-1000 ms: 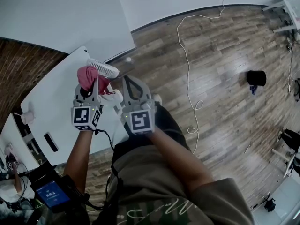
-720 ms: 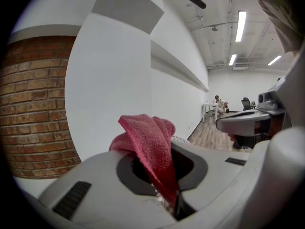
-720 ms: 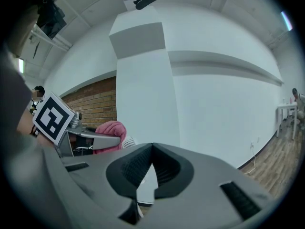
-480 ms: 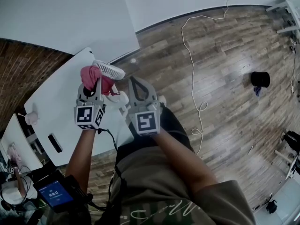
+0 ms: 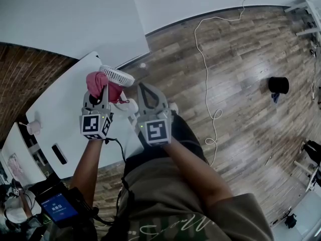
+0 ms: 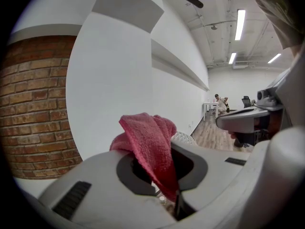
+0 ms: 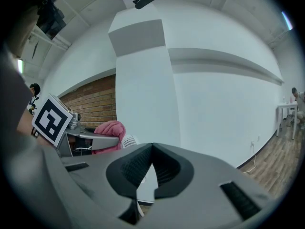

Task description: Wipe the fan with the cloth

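Pink cloth (image 5: 97,82) gripped by left tongs (image 5: 106,89) beside fan (image 5: 117,76), right tongs (image 5: 144,86) closed, white table (image 5: 57,115)

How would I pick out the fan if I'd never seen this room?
Find the white table beside the brick wall, then look near its far corner, by the wooden floor. The fan sits there, just beyond the pink cloth in the left gripper. It alone has a round, white, slatted grille.
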`<state>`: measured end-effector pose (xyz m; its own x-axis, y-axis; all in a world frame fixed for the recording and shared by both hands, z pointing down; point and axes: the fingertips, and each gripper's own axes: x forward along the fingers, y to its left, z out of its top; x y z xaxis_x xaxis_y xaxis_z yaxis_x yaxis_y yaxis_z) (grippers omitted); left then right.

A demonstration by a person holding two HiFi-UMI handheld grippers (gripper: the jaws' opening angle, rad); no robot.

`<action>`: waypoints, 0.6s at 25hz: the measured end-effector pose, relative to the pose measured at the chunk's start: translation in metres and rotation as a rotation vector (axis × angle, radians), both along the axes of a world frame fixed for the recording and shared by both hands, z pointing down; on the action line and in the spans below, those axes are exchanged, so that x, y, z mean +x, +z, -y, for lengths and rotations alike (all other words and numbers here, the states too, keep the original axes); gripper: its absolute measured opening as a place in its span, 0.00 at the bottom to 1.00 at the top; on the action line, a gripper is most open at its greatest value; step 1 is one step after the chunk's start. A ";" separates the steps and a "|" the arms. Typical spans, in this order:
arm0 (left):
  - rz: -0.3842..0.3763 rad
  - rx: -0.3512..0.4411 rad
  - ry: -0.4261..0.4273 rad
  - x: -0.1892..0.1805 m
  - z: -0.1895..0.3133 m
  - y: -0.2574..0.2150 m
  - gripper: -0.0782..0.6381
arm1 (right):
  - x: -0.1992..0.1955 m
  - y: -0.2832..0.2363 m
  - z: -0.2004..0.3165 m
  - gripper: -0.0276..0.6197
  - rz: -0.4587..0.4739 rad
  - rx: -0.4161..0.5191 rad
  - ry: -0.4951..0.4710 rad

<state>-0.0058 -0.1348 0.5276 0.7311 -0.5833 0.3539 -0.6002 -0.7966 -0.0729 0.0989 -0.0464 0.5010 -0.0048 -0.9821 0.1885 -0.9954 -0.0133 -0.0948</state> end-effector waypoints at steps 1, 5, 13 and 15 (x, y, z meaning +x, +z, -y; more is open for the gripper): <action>0.001 -0.002 -0.003 -0.001 0.001 0.001 0.18 | -0.001 0.000 0.000 0.04 -0.002 -0.002 -0.003; 0.010 0.005 -0.003 -0.001 -0.003 0.002 0.18 | 0.001 -0.003 -0.006 0.04 -0.004 0.005 0.001; 0.030 -0.021 -0.016 -0.010 0.008 0.024 0.18 | -0.002 0.008 -0.002 0.04 -0.002 -0.020 0.010; 0.038 -0.045 -0.027 -0.014 0.014 0.037 0.18 | -0.002 0.015 0.002 0.04 -0.002 -0.028 0.014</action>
<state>-0.0197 -0.1490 0.5642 0.7006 -0.5855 0.4079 -0.6191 -0.7830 -0.0605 0.0965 -0.0486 0.5159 0.0095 -0.9763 0.2163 -0.9953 -0.0301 -0.0924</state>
